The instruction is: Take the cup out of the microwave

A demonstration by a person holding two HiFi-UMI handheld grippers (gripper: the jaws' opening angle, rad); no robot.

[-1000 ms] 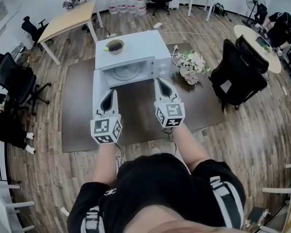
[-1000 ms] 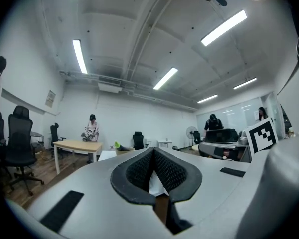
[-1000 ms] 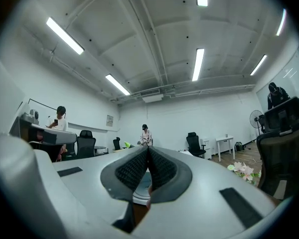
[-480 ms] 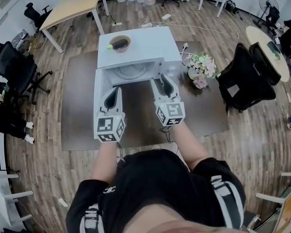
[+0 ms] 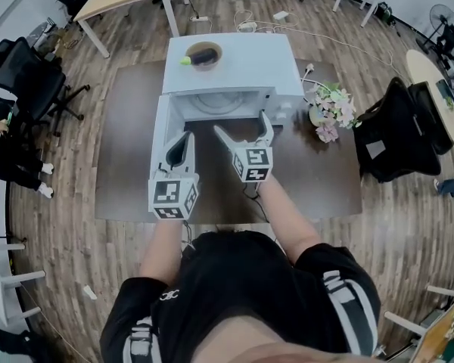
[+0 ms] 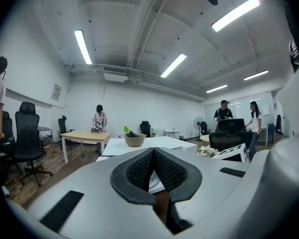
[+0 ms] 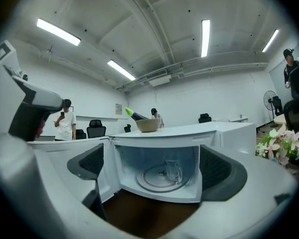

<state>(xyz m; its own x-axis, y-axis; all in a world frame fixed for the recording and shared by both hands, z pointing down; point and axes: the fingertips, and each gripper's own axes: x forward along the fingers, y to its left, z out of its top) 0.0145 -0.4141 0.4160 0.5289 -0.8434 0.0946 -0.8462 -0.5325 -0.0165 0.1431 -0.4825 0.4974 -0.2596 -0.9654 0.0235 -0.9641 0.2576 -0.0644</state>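
Observation:
A white microwave (image 5: pixel 234 63) stands with its door (image 5: pixel 160 123) swung open to the left. In the right gripper view a clear glass cup (image 7: pixel 173 170) stands on the glass turntable (image 7: pixel 154 178) inside the cavity. I cannot make the cup out in the head view. My right gripper (image 5: pixel 242 124) (image 7: pixel 157 169) points level at the opening, a little short of it. Its jaws are opening wide and nothing is between them. My left gripper (image 5: pixel 185 138) (image 6: pixel 153 151) hangs beside the open door with its pads pressed together and nothing in them.
A tan bowl (image 5: pixel 202 54) (image 7: pixel 147 125) holding a dark, green-tipped thing sits on the microwave's top. A bunch of flowers (image 5: pixel 331 110) stands to the right on the dark brown surface (image 5: pixel 129 157). A black office chair (image 5: pixel 397 131) is further right. Several people stand far off.
My right gripper has moved forward and down toward the microwave opening, and its jaws have gone from shut to wide apart. The left gripper came forward a little beside the door.

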